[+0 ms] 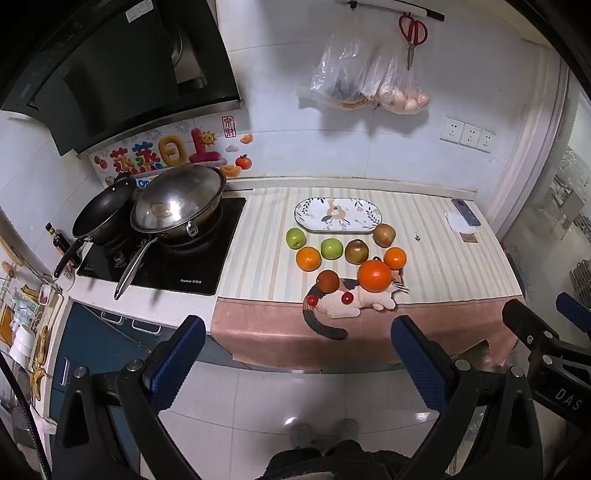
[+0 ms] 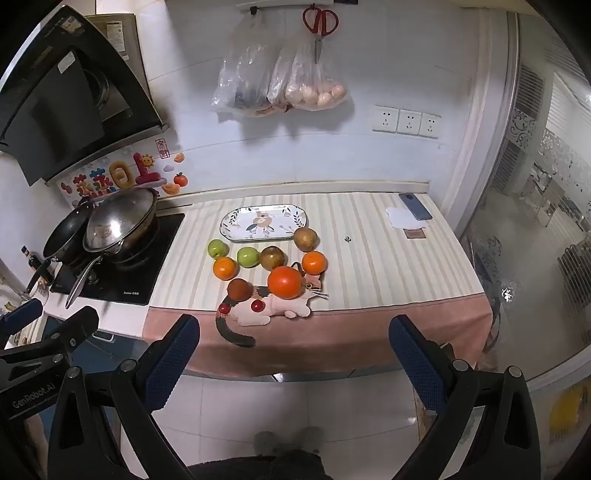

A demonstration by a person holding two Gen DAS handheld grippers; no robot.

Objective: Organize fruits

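Observation:
Several fruits lie on the striped counter cloth in front of an empty patterned oval plate [image 1: 338, 215] [image 2: 264, 222]: two green apples [image 1: 295, 237] [image 2: 218, 248], oranges [image 1: 308, 258] [image 2: 225, 268], a large orange [image 1: 375, 276] [image 2: 285, 282], brownish fruits [image 1: 384, 235] [image 2: 306, 238] and small red cherries [image 1: 346, 297] [image 2: 256, 305] on a cat-shaped mat [image 1: 347, 302] [image 2: 266, 312]. My left gripper [image 1: 297, 354] is open and empty, held before the counter edge. My right gripper [image 2: 293, 354] is open and empty beside it, and also shows at the right of the left wrist view [image 1: 546, 317].
A stove [image 1: 162, 258] with a lidded wok [image 1: 177, 205] and a black pan [image 1: 103, 212] stands at the left. A phone [image 1: 466, 212] and papers lie at the back right. Bags [image 1: 369, 77] and scissors [image 1: 412, 33] hang on the wall.

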